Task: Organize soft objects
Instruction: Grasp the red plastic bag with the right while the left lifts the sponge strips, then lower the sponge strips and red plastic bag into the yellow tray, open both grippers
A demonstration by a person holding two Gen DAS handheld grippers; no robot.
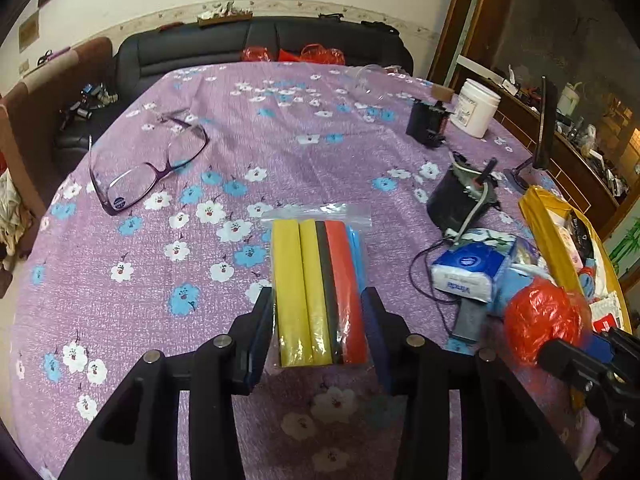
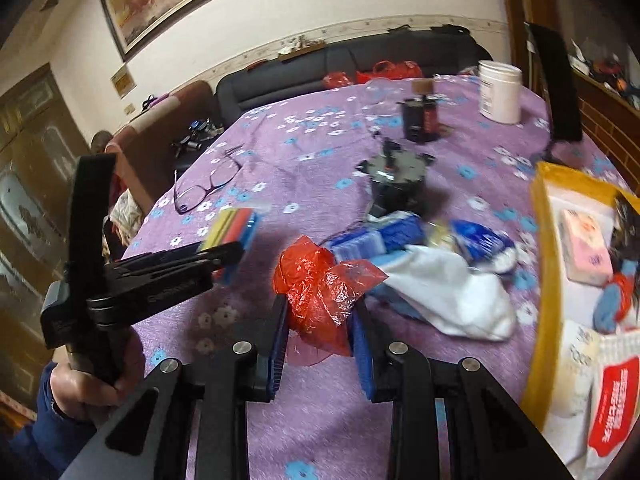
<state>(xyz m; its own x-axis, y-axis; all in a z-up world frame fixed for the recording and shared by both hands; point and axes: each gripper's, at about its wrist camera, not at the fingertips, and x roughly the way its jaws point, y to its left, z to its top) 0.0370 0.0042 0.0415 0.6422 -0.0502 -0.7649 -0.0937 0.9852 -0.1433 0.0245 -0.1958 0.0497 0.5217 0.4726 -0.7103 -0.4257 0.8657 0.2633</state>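
Note:
My left gripper (image 1: 319,320) is shut on a clear zip bag of coloured foam strips (image 1: 316,288), yellow, black, red and blue, held just above the purple floral tablecloth (image 1: 160,240). It also shows in the right wrist view (image 2: 234,228). My right gripper (image 2: 320,320) is shut on a crumpled red plastic bag (image 2: 320,288), which shows at the right of the left wrist view (image 1: 540,316). A blue tissue pack (image 1: 472,268), a white cloth (image 2: 452,292) and a blue cloth lie beside the red bag.
A yellow-rimmed open bag (image 2: 544,264) with packets stands at the right. Purple glasses (image 1: 148,164), two black devices (image 1: 464,196), a white jar (image 1: 476,108) and a black stand (image 1: 540,132) are on the table. A dark sofa (image 1: 260,44) lies behind.

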